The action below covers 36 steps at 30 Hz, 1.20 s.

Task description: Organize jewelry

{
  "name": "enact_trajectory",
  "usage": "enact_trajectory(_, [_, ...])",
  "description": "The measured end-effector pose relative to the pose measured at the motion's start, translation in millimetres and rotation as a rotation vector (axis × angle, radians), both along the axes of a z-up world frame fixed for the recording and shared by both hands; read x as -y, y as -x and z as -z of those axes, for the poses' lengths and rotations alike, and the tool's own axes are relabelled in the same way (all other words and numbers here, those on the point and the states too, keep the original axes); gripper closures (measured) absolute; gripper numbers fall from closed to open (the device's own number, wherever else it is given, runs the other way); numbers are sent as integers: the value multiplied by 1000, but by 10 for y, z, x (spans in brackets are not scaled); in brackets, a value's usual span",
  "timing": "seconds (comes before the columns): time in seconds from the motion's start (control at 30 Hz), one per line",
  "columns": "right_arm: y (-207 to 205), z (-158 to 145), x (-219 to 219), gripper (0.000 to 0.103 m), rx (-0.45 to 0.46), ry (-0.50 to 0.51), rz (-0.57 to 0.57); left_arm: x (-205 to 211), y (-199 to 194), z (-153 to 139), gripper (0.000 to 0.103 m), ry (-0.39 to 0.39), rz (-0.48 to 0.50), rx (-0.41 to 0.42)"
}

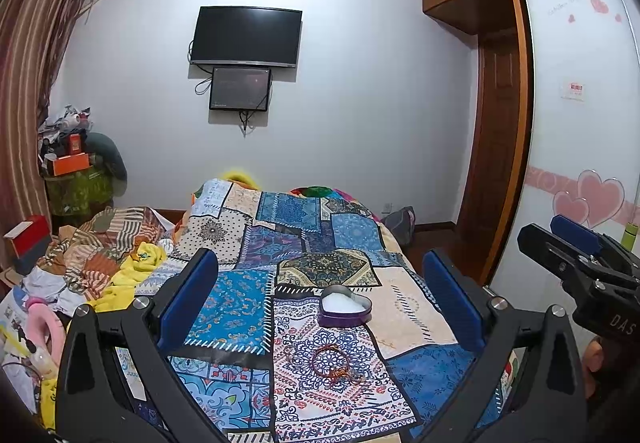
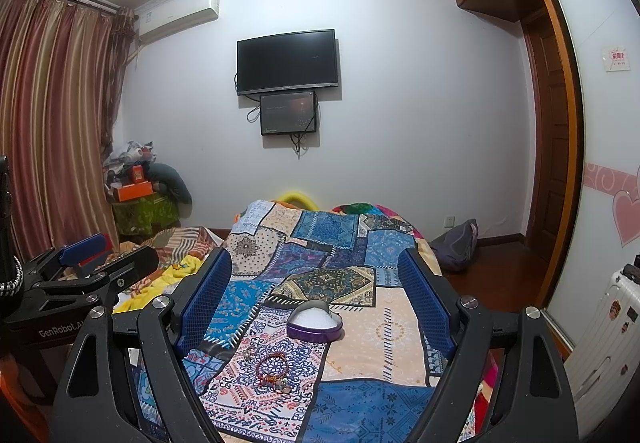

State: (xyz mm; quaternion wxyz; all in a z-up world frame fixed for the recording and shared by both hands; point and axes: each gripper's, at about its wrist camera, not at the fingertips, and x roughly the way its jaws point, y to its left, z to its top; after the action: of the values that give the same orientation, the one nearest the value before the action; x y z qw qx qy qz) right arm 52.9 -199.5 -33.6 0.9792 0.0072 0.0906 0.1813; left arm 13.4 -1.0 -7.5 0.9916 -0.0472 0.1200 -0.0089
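Note:
A purple heart-shaped tin with a white lining stands open on the patchwork bedspread; it also shows in the right wrist view. A red-orange beaded bracelet lies in front of the tin, with small metal pieces beside it; it shows in the right wrist view too. My left gripper is open and empty, held above the bed with the tin and bracelet between its blue pads. My right gripper is open and empty, likewise above them.
The right gripper shows at the right edge of the left wrist view; the left gripper shows at the left of the right wrist view. Crumpled clothes lie left of the bedspread. A wardrobe stands to the right, a suitcase beside it.

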Motion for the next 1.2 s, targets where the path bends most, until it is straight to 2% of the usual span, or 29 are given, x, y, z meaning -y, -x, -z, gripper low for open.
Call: enact_trajectory(1.2, [-17, 16, 50, 20, -16, 4, 4, 48, -30, 6, 0, -4, 1, -12])
